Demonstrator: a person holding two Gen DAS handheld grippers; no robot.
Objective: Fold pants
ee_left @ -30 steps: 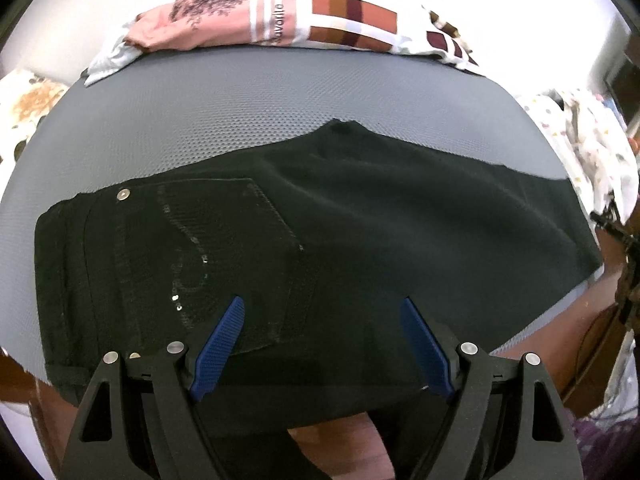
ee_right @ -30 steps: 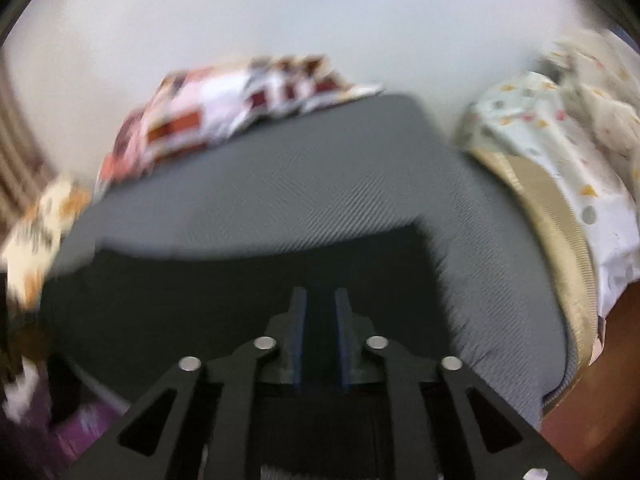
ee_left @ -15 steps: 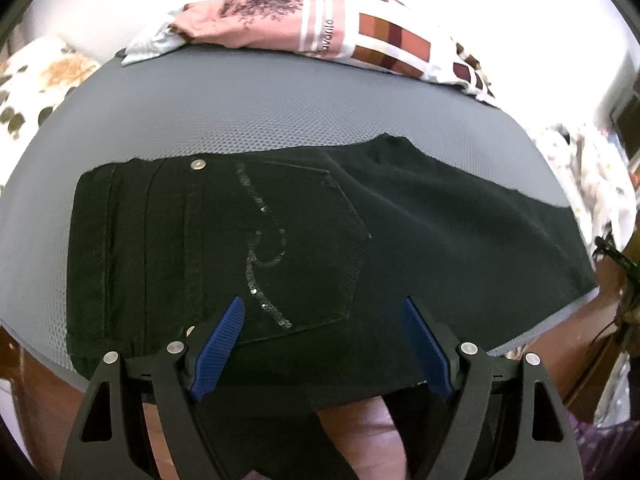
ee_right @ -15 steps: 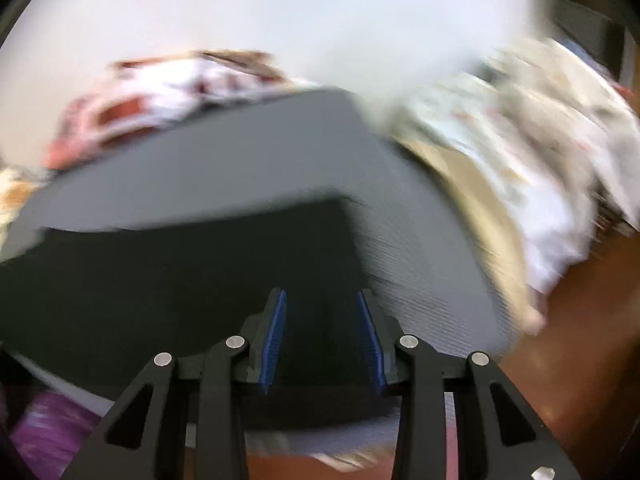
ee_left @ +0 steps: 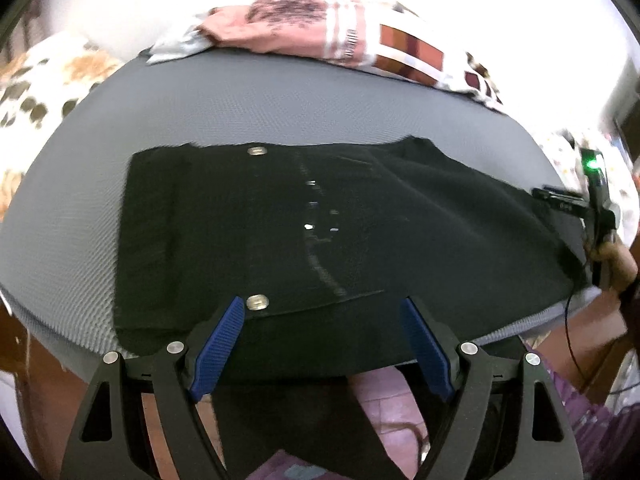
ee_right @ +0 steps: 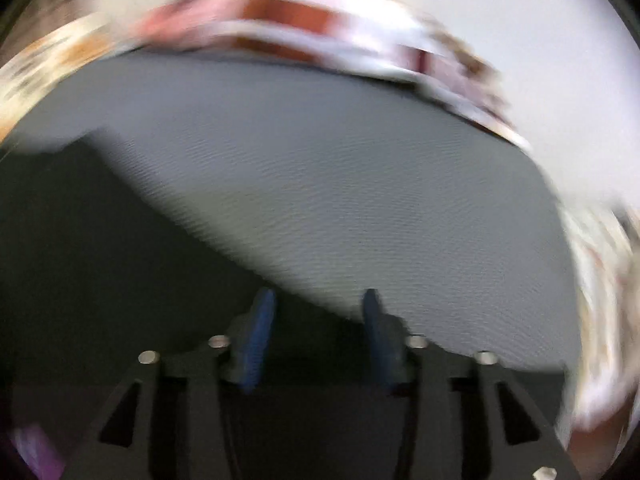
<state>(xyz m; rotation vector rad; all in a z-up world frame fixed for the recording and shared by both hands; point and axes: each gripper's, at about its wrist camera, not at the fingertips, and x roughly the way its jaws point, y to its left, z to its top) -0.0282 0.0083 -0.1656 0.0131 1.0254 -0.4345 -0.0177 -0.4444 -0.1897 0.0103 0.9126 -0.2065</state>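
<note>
from the left wrist we see the black pants (ee_left: 320,232) lying flat on the grey tabletop (ee_left: 280,112), with our left gripper (ee_left: 322,322) spread wide and empty over their near edge. from the right wrist, blurred, our right gripper (ee_right: 318,312) has just been opening, nothing between its jaws, over the pants' edge.

Right tongs (ee_right: 316,336) parted, empty, over black pants (ee_right: 100,260) edge.

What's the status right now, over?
Left gripper open, empty. Right gripper jaws just opened, nothing between. Black pants flat on grey pad. Nothing in the way.
</note>
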